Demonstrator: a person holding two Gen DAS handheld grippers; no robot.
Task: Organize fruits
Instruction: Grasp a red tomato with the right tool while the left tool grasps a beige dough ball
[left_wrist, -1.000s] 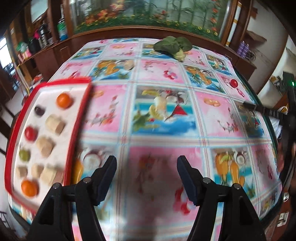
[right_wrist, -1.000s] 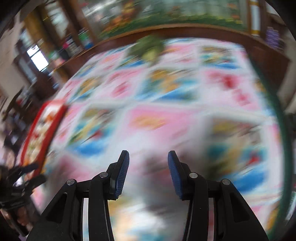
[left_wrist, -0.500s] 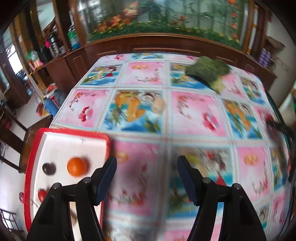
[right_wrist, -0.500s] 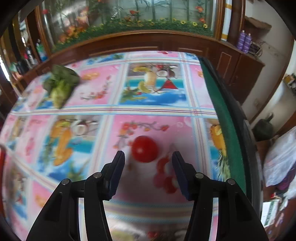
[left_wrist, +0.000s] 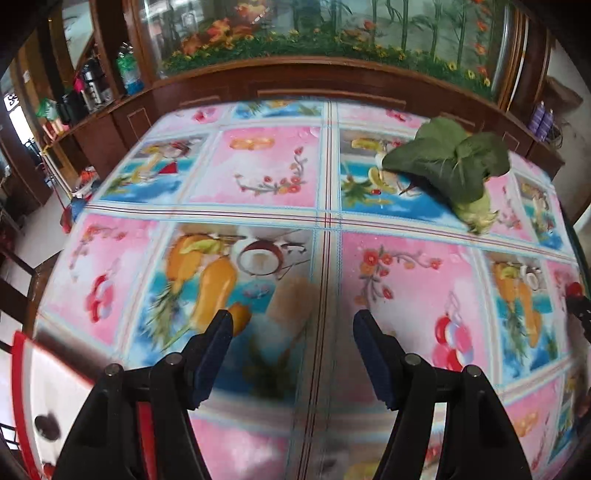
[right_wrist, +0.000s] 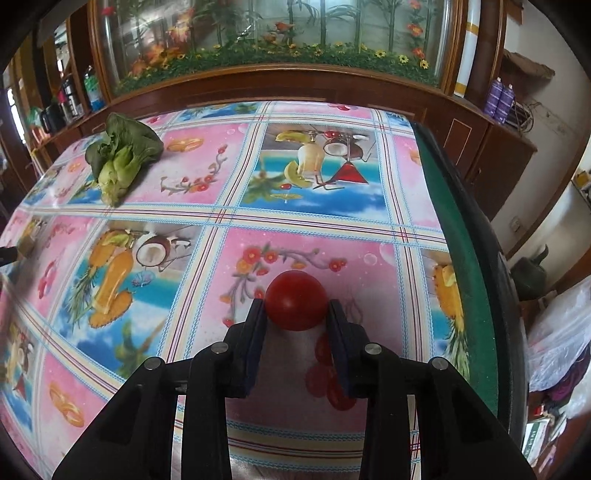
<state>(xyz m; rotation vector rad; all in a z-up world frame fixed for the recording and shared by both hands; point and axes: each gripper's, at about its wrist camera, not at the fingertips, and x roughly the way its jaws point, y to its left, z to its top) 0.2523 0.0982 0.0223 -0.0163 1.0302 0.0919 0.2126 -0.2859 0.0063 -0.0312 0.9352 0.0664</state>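
The right claw (right_wrist: 296, 314) has just been closing and now pinches a red tomato (right_wrist: 296, 300) between its pads, low over the tabletop (right_wrist: 332, 206). The left claw (left_wrist: 291, 354) stands about half open with nothing between its jaws. Down to its left sits the red-rimmed tray (left_wrist: 20, 369), holding a dark fruit (left_wrist: 47, 426). I judge the tomato gripped but not yet carried to the tray; leafy greens (left_wrist: 452, 162) lie ahead to the right, apart.
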